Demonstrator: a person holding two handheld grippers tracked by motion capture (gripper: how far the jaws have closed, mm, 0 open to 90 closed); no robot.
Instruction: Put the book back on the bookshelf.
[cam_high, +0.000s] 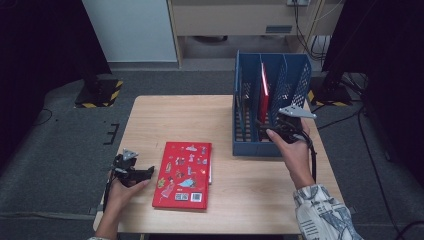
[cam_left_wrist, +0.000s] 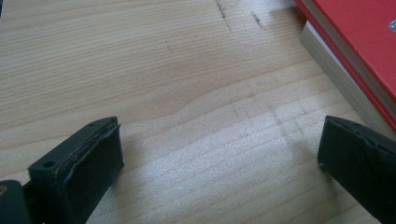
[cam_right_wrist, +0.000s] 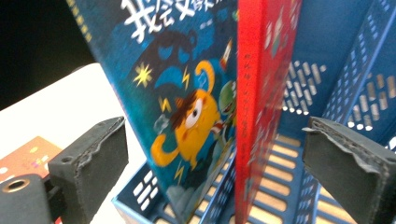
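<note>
1. Blue file rack (cam_high: 272, 107) is standing on the desk (cam_high: 225, 125), the right tongs (cam_high: 270, 131) reaching into it; a red book (cam_high: 183, 174) is lying flat beside the left tongs (cam_high: 145, 172).
2. Left tongs (cam_left_wrist: 219, 163) are gaping over bare wood, the red book (cam_left_wrist: 359, 42) just beside.
3. Right tongs (cam_right_wrist: 215, 163) are gaping around an upright red book (cam_right_wrist: 259, 93) and blue book (cam_right_wrist: 187, 93).

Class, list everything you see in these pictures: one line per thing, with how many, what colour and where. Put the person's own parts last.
Table: one, light wood, centre of the room.
File rack: one, blue, slotted, on the table's far right.
Upright books in the rack: two, one red, one blue with a cartoon cover, side by side.
Flat books: a red one lying on top of another, on the table's left half.
Stand bases: two, black with yellow-black stripes, on the grey floor.
Left tool: one, black, open, over bare wood beside the flat books.
Right tool: one, black, open, at the rack's front with the upright books between its jaws.
</note>
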